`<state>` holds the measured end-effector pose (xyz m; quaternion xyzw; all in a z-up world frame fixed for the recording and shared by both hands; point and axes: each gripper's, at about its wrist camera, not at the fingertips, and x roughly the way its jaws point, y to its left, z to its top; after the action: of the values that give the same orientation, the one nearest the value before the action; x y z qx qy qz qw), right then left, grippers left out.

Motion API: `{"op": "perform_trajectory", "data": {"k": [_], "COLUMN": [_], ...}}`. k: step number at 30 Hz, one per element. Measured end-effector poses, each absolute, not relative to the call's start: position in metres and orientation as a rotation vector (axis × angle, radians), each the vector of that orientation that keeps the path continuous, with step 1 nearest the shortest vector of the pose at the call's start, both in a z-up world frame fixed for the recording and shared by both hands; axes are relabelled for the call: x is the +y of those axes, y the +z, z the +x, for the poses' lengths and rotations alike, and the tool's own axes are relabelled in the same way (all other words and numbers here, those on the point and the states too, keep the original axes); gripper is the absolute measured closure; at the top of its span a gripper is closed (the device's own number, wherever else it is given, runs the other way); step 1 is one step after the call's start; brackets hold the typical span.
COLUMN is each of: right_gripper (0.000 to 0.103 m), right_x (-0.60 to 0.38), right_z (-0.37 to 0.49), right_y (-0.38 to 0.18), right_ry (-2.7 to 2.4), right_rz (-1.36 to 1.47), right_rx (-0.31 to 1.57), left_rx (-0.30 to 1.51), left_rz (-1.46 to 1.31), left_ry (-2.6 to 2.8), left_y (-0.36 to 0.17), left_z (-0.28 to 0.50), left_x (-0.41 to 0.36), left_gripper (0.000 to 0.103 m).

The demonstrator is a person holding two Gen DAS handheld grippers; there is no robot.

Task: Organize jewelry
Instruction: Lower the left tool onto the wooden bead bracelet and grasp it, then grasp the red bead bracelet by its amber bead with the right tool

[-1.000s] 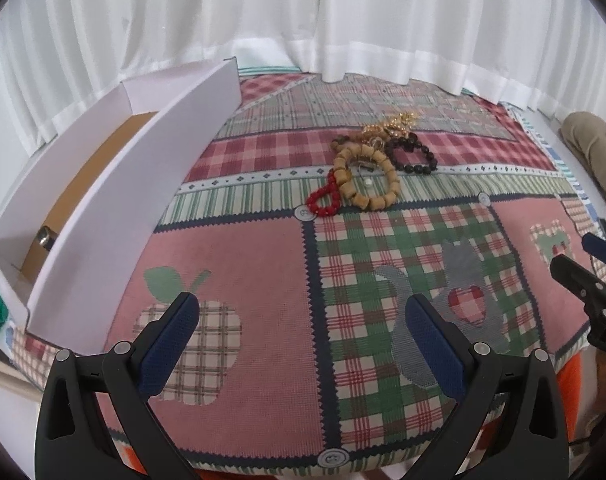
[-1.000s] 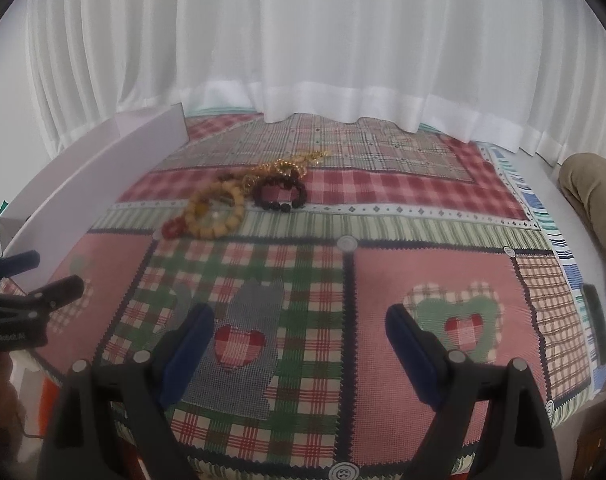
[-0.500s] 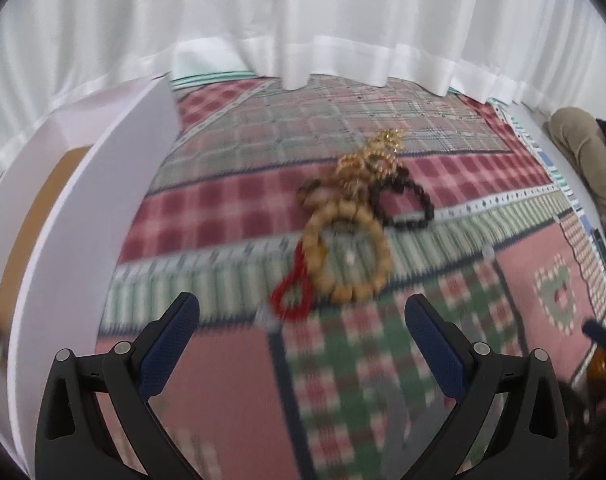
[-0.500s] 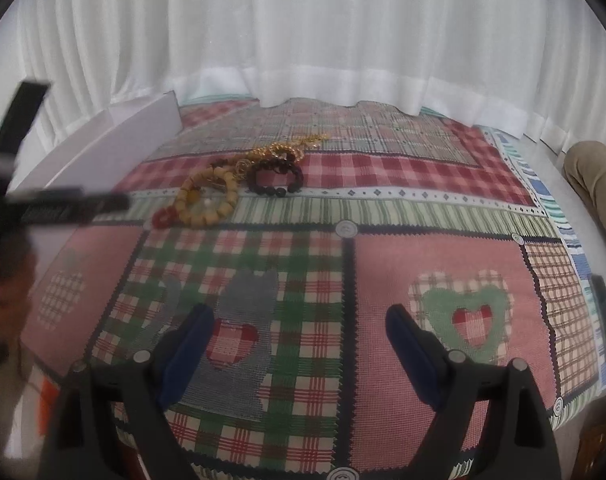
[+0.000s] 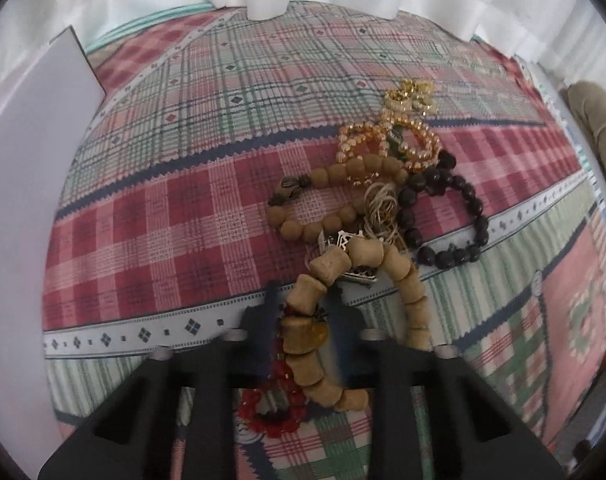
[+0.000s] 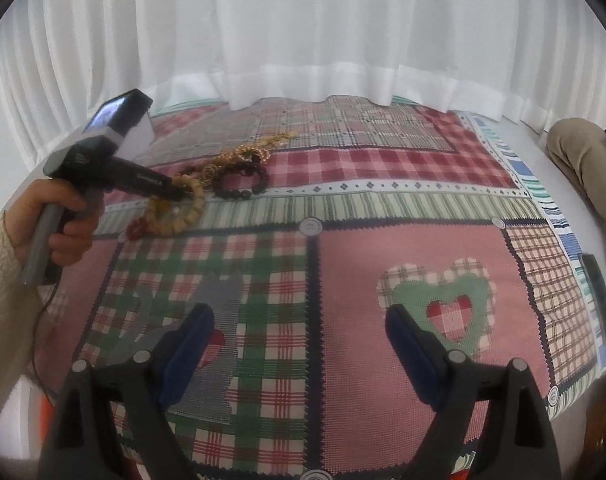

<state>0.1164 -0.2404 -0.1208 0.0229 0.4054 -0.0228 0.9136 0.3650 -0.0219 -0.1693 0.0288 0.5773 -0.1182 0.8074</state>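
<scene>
While the left gripper (image 5: 301, 330) sits down in the pile with its fingers narrowed around the wooden bead bracelet (image 5: 367, 312), the grip does not look finished: the blue pads flank one cylinder bead with a sliver of gap on each side, so I judge it closing, not yet clamped. Motion blur on the fingers makes this uncertain.

Step in hand, as I read it: lift this one bracelet out of the tangle. To do it well:
- close fully on a single bead or on the cord between beads, not across two loops
- raise slowly and watch the red bead bracelet (image 5: 273, 408), which lies under the gripper and touches the wooden one; it may ride up with it
- watch the tassel threads (image 5: 379, 204) and the small silver charm (image 5: 345, 240) at the far side of the loop; they look caught among the neighbouring strands

Appearance: the wooden bracelet is a loop of pale tan barrel-shaped beads, matte, with one amber-coloured bead near the grip. Beyond it lie a round-bead brown bracelet (image 5: 323, 200), a black bead bracelet (image 5: 455, 216) and a gold bead chain (image 5: 391, 136), all overlapping in one heap on the patchwork bedspread (image 5: 163, 208). A white box (image 5: 27, 184) stands at the left edge, near the heap.

The right gripper (image 6: 299, 344) hangs wide open and empty above the bedspread, well apart from the heap.
</scene>
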Motion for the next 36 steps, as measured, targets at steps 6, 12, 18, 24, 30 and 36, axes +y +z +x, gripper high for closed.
{"op": "perform_trajectory", "data": {"k": [6,12,18,24,30,36], "right_gripper": [0.014,0.014,0.014,0.016,0.066,0.075], "right_x": [-0.241,-0.239,-0.237,-0.232,-0.178,-0.132], "right_z": [0.118,0.120,0.127,0.189,0.288,0.341], "right_y": [-0.124,-0.123,-0.124,-0.128,-0.157,-0.185], "right_ry": [-0.045,-0.036,0.030,0.201,0.395,0.283], "right_rz": [0.046,0.060,0.121,0.359,0.569,0.541], "right_rx": [0.845,0.851,0.875,0.986,1.188,1.270], "left_rx": [1.194,1.165,1.095,1.031,1.026,1.042], "left_rz": [-0.061,-0.178,-0.334,-0.335,-0.339,-0.362], "left_ry": [-0.300,-0.335,-0.337,-0.225,-0.157,-0.151], "left_y": [-0.143,-0.118,-0.088,-0.072,-0.082,-0.095], "left_z": [0.355,0.338,0.298,0.259,0.227,0.208], "left_x": [-0.007,0.012,0.054,0.092,0.108,0.118], "left_gripper": [0.090,0.090,0.090,0.090,0.090,0.090]}}
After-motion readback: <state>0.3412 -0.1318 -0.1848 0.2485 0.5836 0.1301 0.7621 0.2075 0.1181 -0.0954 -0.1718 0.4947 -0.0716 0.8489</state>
